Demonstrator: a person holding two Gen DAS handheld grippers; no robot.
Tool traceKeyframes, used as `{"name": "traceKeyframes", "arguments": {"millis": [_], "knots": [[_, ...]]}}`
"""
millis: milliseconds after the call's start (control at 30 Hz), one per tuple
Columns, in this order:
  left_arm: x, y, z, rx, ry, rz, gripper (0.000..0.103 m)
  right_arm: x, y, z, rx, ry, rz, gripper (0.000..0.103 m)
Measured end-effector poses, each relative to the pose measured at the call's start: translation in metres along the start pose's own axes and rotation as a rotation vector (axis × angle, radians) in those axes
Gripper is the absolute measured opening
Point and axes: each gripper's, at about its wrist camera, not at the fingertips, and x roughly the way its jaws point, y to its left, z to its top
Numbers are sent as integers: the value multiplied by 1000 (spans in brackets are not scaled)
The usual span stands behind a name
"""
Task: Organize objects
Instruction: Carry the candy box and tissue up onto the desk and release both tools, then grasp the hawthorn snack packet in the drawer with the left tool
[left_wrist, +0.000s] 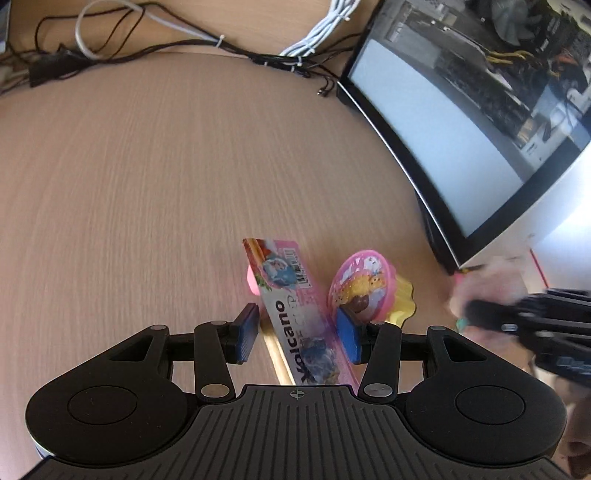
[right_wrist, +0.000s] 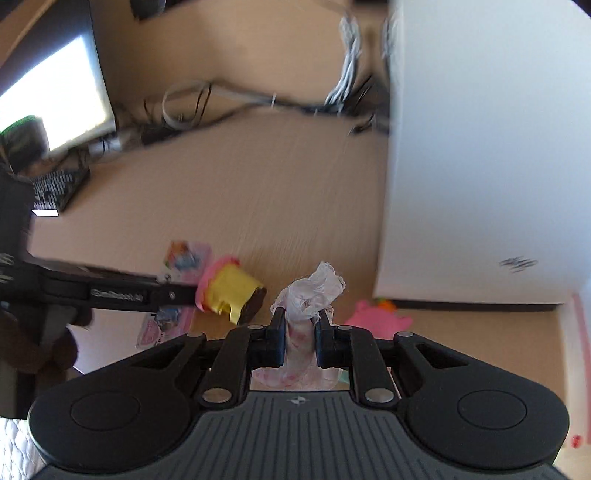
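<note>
Two sets of jaws, two different states. My left gripper (left_wrist: 295, 332) stands wide apart over the wooden surface (left_wrist: 147, 184). Its right pad sits against the yellow toy cup (left_wrist: 400, 301) with the pink picture lid, its left pad stands clear of everything, so I judge the cup touched but not clamped.

Between those open jaws, at lower centre of the left wrist view, lies the flat "Volcano" packet (left_wrist: 295, 314). Its long axis runs from the upper left of the gap down toward my palm, slanted across the closing line, not square to it. A pale wooden stick (left_wrist: 275, 350) lies just beside it on the left.

My right gripper (right_wrist: 299, 332) has its jaws together, clamped on a crumpled white wrapper (right_wrist: 310, 291) with pink print, which sticks up between the pads at lower centre of the right wrist view. A pink soft toy (right_wrist: 373, 317) lies beyond the right jaw, near the foot of the white box (right_wrist: 480, 147).

For the packet, I judge my left hand the nearer; the slant is what the grasp turns on.
</note>
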Motion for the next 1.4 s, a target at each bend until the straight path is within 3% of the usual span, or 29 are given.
{"name": "traceKeyframes", "arguments": {"millis": [267, 333, 400, 600, 733, 833, 1000, 1133, 1300, 1400], "knots": [[-6, -4, -7, 35, -27, 53, 51, 47, 22, -18, -49, 87, -9, 17], [-10, -3, -8, 25, -44, 75, 50, 48, 25, -21, -59, 83, -4, 24], [-13, -6, -6, 19, -87, 82, 50, 49, 29, -18, -66, 86, -9, 45], [-50, 0, -3, -17, -200, 48, 49, -9, 19, -21, -15, -46, 35, 58], [-76, -7, -13, -1, -205, -4, 49, -56, 2, -33, 3, -125, 3, 62], [-81, -27, -32, 109, -129, -97, 49, -77, -9, -51, 27, -130, -27, 65], [-51, -66, -87, 336, 112, -180, 49, -84, -21, -93, 64, -55, -85, 65], [-16, -83, -124, 395, 257, -110, 49, -84, -33, -128, 125, 15, -123, 65], [11, -108, -150, 551, 302, -41, 49, -77, -37, -163, 184, 89, -162, 65], [34, -116, -157, 586, 348, -27, 49, -72, -36, -181, 199, 132, -172, 65]]}}
